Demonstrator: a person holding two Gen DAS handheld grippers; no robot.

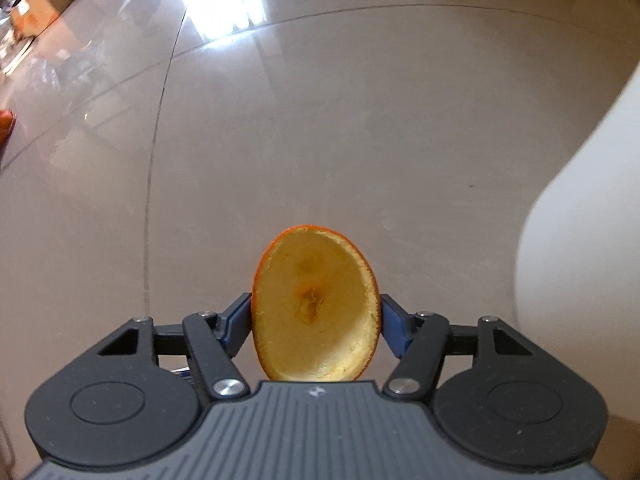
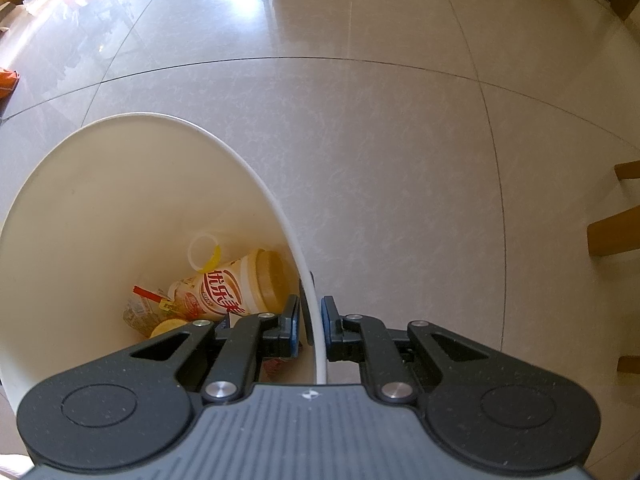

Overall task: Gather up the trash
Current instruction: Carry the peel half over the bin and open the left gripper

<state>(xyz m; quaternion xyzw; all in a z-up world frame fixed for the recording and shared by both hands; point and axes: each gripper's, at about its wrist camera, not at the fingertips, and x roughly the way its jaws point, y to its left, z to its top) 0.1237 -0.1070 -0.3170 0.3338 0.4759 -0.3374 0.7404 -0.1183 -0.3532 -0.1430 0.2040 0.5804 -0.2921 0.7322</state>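
Observation:
A hollowed half of orange peel (image 1: 316, 280) stands on edge between the blue pads of my left gripper (image 1: 316, 307), which is shut on it above the tiled floor. The white trash bin (image 1: 580, 260) rises just to the right of it. In the right wrist view my right gripper (image 2: 311, 312) is shut on the bin's thin rim (image 2: 320, 344), one finger inside and one outside. Inside the bin (image 2: 100, 200) lie a printed drink cup (image 2: 236, 284), a clear plastic cup (image 2: 204, 252) and crumpled wrappers (image 2: 148, 308).
Glossy beige floor tiles (image 1: 320, 140) stretch ahead. Cardboard boxes (image 1: 36, 4) and clutter sit at the far left. A small orange item (image 2: 8, 80) lies on the floor at the left edge. Wooden furniture legs (image 2: 616, 232) stand to the right of the bin.

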